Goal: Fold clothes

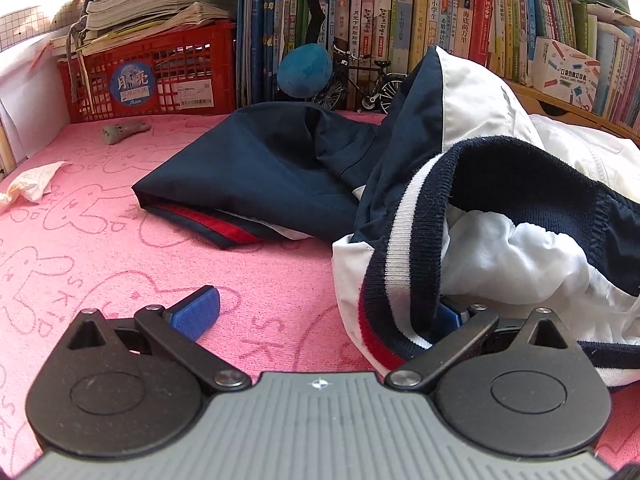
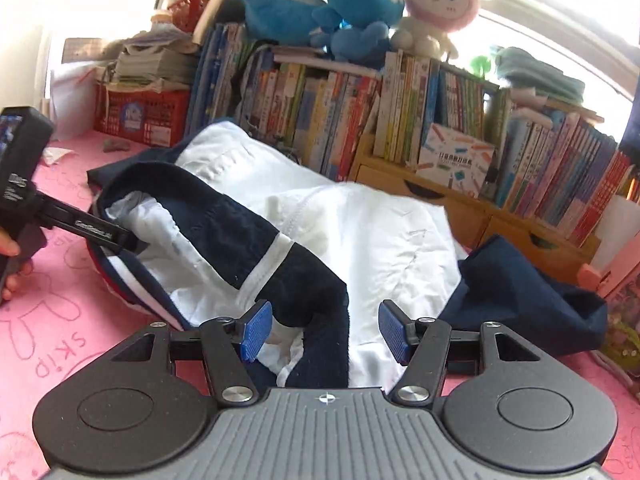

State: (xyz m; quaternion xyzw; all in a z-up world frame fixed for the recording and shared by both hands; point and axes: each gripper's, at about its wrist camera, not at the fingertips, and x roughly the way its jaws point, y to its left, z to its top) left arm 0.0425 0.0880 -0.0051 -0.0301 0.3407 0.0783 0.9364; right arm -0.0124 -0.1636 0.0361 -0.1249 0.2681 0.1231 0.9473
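A navy and white jacket (image 1: 492, 216) lies crumpled on the pink rabbit-print towel (image 1: 120, 248). Its ribbed hem (image 1: 404, 256), striped red, white and navy, drapes over the right finger of my left gripper (image 1: 323, 314), which is open wide with its left pad on the bare towel. A flat navy piece with a red stripe (image 1: 248, 168) lies behind. In the right wrist view the jacket (image 2: 360, 232) spreads ahead, and a navy band (image 2: 320, 320) runs between the fingers of my open right gripper (image 2: 325, 330). The left gripper (image 2: 120, 236), held by a hand (image 2: 12, 264), reaches into the hem.
A red crate (image 1: 148, 76) stacked with papers, rows of books (image 1: 440, 12), a model bicycle (image 1: 360, 84) and a blue plush ball (image 1: 306, 70) line the back. A crumpled tissue (image 1: 32, 186) lies at left. Wooden drawers (image 2: 500, 216) and plush toys (image 2: 360, 4) stand at right.
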